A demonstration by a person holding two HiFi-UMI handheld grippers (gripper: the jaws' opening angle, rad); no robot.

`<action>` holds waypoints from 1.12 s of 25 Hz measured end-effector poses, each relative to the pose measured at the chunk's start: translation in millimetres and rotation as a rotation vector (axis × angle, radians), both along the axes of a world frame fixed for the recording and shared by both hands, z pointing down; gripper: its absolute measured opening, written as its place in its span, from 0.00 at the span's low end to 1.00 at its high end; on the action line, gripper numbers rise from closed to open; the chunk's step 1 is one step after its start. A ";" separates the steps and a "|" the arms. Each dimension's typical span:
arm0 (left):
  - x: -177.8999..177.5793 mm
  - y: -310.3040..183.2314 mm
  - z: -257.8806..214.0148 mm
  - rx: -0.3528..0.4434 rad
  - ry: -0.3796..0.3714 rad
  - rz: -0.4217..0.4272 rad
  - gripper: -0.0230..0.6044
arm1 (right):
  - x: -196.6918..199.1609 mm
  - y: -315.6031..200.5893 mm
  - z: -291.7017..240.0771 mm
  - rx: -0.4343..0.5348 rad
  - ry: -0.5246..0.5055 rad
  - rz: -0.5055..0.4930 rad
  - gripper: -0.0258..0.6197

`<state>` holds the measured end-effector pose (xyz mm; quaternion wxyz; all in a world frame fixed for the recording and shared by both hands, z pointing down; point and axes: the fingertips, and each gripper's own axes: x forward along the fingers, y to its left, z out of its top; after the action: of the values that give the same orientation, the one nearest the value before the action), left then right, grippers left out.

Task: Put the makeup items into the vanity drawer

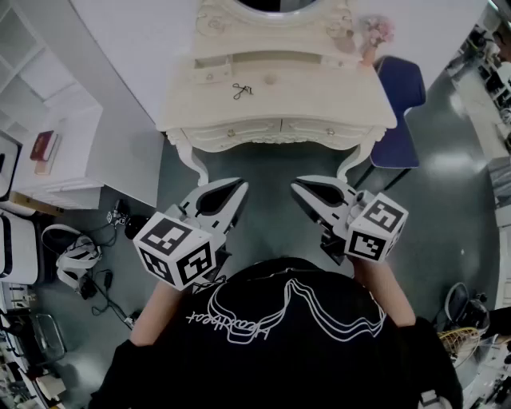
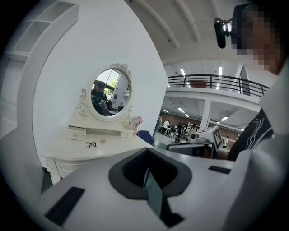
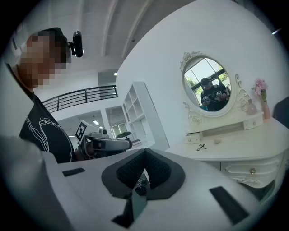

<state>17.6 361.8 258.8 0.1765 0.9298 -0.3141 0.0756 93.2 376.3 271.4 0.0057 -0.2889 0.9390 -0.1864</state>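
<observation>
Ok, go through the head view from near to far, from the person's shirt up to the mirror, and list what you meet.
black shirt → left gripper and right gripper, level with each other → front drawers of the vanity → eyelash curler → small upper drawers → mirror

Makeup tool (image 1: 242,90) on vanity (image 1: 319,100), chair (image 1: 403,92) right
</observation>
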 end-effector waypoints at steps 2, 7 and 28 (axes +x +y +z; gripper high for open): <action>-3.4 0.9 -0.9 -0.001 0.001 0.002 0.04 | -3.7 0.7 -2.2 0.003 0.004 0.000 0.05; -18.8 -1.2 -0.3 -0.002 0.003 0.003 0.04 | -20.6 -1.9 -1.8 0.000 0.011 -0.005 0.05; -54.1 -53.2 23.6 -0.031 -0.024 -0.025 0.04 | -54.4 -61.2 23.8 -0.059 -0.001 -0.030 0.05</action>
<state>-36.5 308.6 282.5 0.1879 0.9219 -0.3267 0.0895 38.8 315.1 295.2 -0.0049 -0.2749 0.9373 -0.2143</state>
